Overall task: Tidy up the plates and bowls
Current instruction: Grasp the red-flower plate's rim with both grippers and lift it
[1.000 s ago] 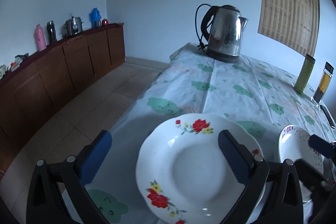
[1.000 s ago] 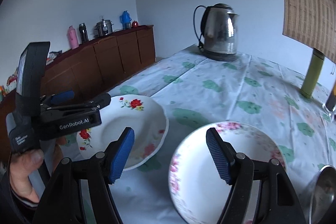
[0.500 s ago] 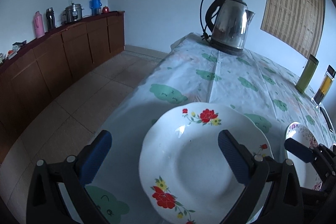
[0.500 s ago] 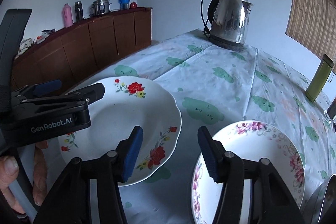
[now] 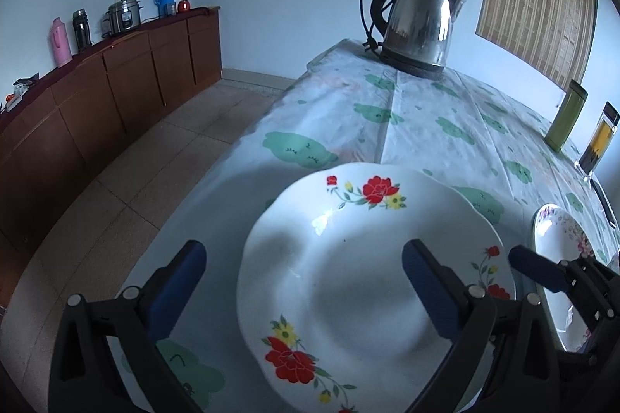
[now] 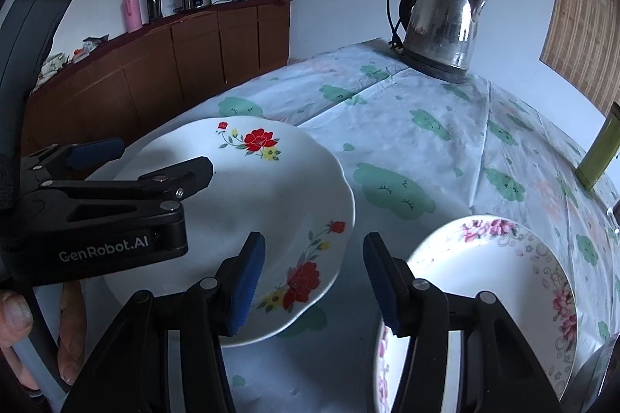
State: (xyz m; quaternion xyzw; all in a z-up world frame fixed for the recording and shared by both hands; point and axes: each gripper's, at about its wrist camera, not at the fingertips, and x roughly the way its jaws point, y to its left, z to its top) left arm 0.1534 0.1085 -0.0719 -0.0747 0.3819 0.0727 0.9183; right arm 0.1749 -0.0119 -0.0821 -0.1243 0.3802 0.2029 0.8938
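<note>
Just left of right hand-held gripper (image 6: 314, 281), red-flowered plate (image 6: 271, 203), untouched.

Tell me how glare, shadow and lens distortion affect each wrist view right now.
Left wrist view: a bright glint on the red-flower plate, with the left claw casting soft shadow across it; the edges bow from fisheye. Right wrist view: dim bluish light, the kettle leaning, black vignette in the corners.

Dim, bluish daylight; soft shadows pool across the red-flowered plate (image 5: 372, 281), with a small glare near its rim. Fisheye bending and dark vignetted corners; focus sharp.
</note>
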